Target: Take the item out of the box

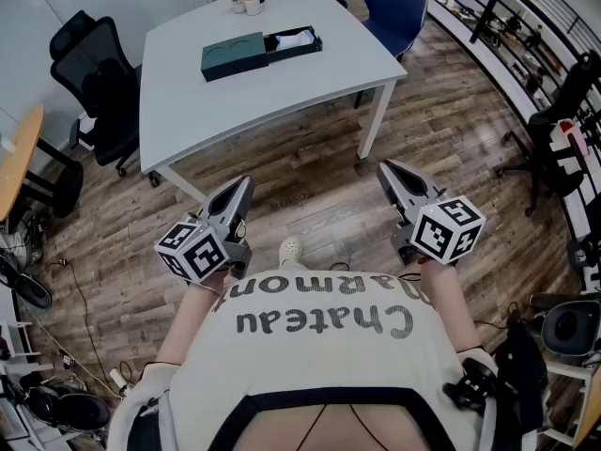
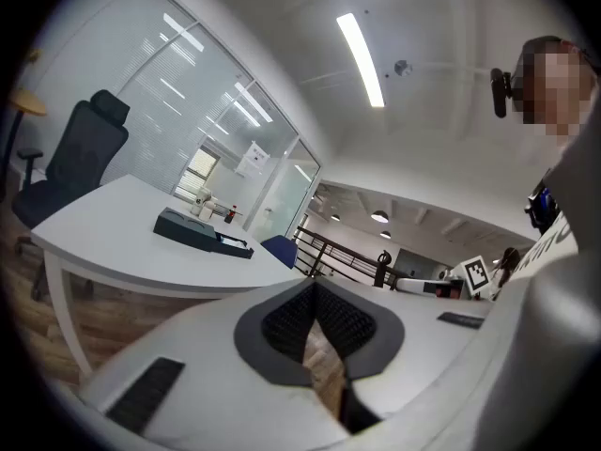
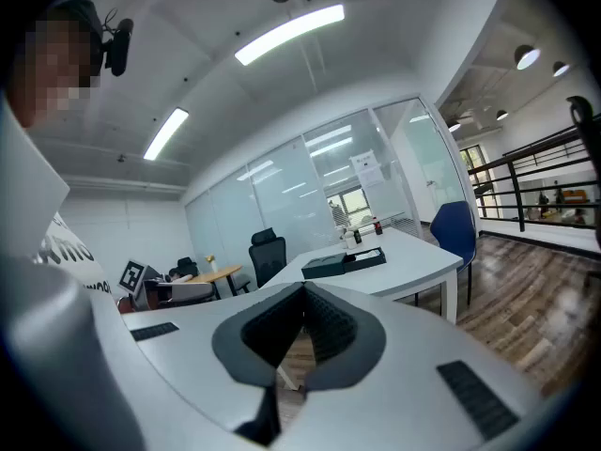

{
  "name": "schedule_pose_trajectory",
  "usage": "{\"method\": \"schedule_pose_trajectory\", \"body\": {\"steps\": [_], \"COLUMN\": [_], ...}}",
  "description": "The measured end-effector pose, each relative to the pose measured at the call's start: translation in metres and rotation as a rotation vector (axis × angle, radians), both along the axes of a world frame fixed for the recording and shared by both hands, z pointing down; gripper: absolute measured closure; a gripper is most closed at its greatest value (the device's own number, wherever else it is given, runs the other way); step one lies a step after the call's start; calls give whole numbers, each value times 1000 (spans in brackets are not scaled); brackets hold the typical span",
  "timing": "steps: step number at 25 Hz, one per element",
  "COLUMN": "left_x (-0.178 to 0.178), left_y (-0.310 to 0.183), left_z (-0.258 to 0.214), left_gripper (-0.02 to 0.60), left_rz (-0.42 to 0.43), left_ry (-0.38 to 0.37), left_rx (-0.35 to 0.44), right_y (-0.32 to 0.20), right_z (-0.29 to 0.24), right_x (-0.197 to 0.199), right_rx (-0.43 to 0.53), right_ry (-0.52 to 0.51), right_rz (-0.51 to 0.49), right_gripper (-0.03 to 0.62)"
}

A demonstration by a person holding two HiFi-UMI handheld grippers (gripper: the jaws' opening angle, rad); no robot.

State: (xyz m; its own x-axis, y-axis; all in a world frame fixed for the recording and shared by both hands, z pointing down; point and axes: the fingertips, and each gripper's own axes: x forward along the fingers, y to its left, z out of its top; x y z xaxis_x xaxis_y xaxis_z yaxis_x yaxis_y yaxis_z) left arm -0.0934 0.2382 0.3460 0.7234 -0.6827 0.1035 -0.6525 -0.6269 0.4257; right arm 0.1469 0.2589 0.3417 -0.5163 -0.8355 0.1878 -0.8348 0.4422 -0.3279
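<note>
Head view: the dark box [image 1: 261,53] lies on the white table [image 1: 188,111], well ahead of both grippers. Its long axis runs left to right, and the white item [image 1: 294,38] sits in its open right end. The left gripper [image 1: 246,182] and right gripper [image 1: 384,166] are held nearly level, pointing tableward, with jaws closed on nothing. Wood floor [image 1: 310,158] lies between them and the table's near edge.

Even, bright light from ceiling strip lights [image 2: 362,59]; fisheye edges darken.
</note>
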Motion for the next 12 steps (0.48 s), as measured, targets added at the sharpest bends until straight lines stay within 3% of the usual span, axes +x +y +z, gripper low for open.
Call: {"method": "schedule_pose_trajectory", "body": {"steps": [6, 12], "left_x": [1, -3], "left_y": [-3, -4], "left_z": [0, 12], "left_gripper": [583, 583], "left_rz": [-17, -23], "left_ry": [24, -6], "left_rx": [-18, -34], "right_y": [-3, -14], "right_z": [7, 28], "right_x": [1, -8], "right_rx": [-14, -56], "right_ry": [-3, -12], "right_rz": [-12, -20], "right_gripper": [595, 594]}}
